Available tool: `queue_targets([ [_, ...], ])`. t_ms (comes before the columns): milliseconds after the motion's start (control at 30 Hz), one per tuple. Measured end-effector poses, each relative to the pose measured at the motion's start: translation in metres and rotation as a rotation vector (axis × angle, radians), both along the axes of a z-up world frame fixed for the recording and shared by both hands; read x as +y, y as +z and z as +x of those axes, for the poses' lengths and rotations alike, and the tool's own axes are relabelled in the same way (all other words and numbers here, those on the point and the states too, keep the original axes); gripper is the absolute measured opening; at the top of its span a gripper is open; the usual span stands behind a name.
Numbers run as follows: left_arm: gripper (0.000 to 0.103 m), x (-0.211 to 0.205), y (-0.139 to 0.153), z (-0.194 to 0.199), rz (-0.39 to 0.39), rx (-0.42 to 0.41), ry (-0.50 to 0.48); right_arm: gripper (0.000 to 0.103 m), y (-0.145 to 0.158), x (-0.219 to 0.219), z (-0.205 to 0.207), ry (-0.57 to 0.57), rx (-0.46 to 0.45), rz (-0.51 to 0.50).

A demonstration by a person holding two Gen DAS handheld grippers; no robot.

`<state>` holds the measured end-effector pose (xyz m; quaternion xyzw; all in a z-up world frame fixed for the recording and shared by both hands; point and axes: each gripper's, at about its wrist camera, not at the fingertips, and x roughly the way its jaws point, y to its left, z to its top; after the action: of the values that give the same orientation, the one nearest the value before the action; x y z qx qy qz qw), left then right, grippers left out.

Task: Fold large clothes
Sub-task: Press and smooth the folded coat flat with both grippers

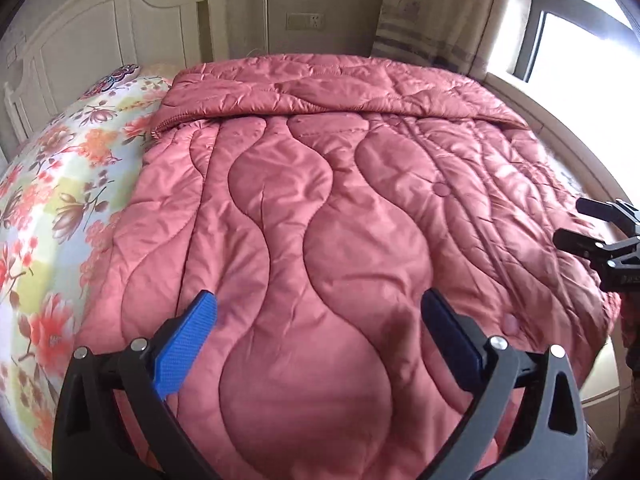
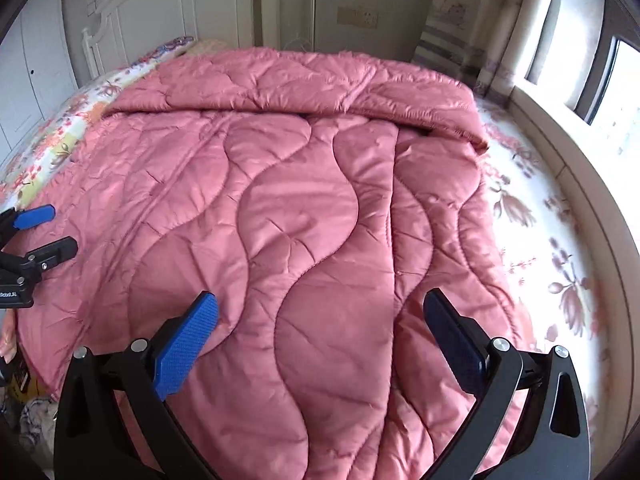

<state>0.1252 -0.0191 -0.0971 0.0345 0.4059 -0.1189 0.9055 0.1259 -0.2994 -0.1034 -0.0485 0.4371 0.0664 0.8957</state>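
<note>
**Both tools spread above the coat**

The pink quilted coat (image 1: 320,208) lies flat on the bed (image 1: 60,200), its far end folded over. The left tool (image 1: 320,312) and right tool (image 2: 320,312) hover above it, fingers apart, grasping nothing.

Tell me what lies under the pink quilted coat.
The pink quilted coat lies on a floral bedsheet, visible past its left and right edges. Whatever is beneath its middle is covered, including under the folded-over far edge.

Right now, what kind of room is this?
Most likely a bedroom. A pink quilted garment lies spread on a bed with a flowered sheet and a white headboard, near a curtained window.
</note>
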Motion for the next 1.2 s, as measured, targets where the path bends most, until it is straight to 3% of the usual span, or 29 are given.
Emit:
queue_targets([
  [100,0.101,0.003,-0.008,-0.013,0.057,0.012,0.007,0.098,0.0,-0.001,-0.01,0.007,-0.009,-0.018],
  [167,0.101,0.004,-0.019,-0.016,0.064,0.015,0.002,0.098,-0.012,-0.002,-0.014,0.02,0.038,-0.046],
  [267,0.101,0.004,-0.018,-0.021,0.07,-0.015,0.002,0.099,-0.02,-0.016,-0.02,-0.008,0.031,0.051],
  [400,0.101,0.007,-0.004,-0.035,-0.007,-0.038,-0.006,0.098,-0.003,-0.009,-0.03,-0.018,-0.007,-0.02],
  [467,0.101,-0.001,-0.002,-0.046,-0.036,-0.046,-0.048,0.098,0.009,-0.004,-0.04,0.028,-0.055,0.023],
  [567,0.101,-0.025,-0.017,-0.054,0.067,-0.041,-0.104,0.098,0.007,0.017,-0.054,0.134,-0.045,0.089],
  [600,0.101,-0.031,-0.022,-0.056,0.107,-0.06,-0.095,0.098,0.001,0.027,-0.058,0.18,-0.028,0.072],
  [667,0.101,-0.03,-0.023,-0.056,0.09,-0.07,-0.086,0.099,-0.018,0.049,-0.064,0.214,-0.027,-0.015],
  [700,0.101,-0.028,-0.022,-0.055,0.079,-0.057,-0.089,0.099,-0.017,0.048,-0.067,0.209,-0.062,0.001],
  [800,0.101,-0.017,-0.014,-0.057,0.044,-0.062,-0.072,0.098,-0.009,0.043,-0.064,0.209,-0.039,-0.005],
  [933,0.101,0.01,-0.009,-0.066,0.017,-0.102,0.003,0.098,0.013,0.006,-0.073,0.118,-0.117,0.02],
  [1033,0.101,0.026,-0.022,-0.061,-0.017,-0.061,0.029,0.098,-0.002,-0.023,-0.068,0.028,-0.063,0.034],
  [1100,0.101,0.021,-0.022,-0.062,0.032,-0.081,0.016,0.099,-0.022,-0.035,-0.065,0.0,-0.015,0.058],
  [1133,0.101,0.018,-0.022,-0.063,0.053,-0.085,0.014,0.099,-0.021,-0.037,-0.07,0.002,-0.063,0.072],
  [1200,0.101,0.021,-0.015,-0.065,0.03,-0.093,0.005,0.099,-0.018,-0.034,-0.07,0.005,-0.056,0.044],
])
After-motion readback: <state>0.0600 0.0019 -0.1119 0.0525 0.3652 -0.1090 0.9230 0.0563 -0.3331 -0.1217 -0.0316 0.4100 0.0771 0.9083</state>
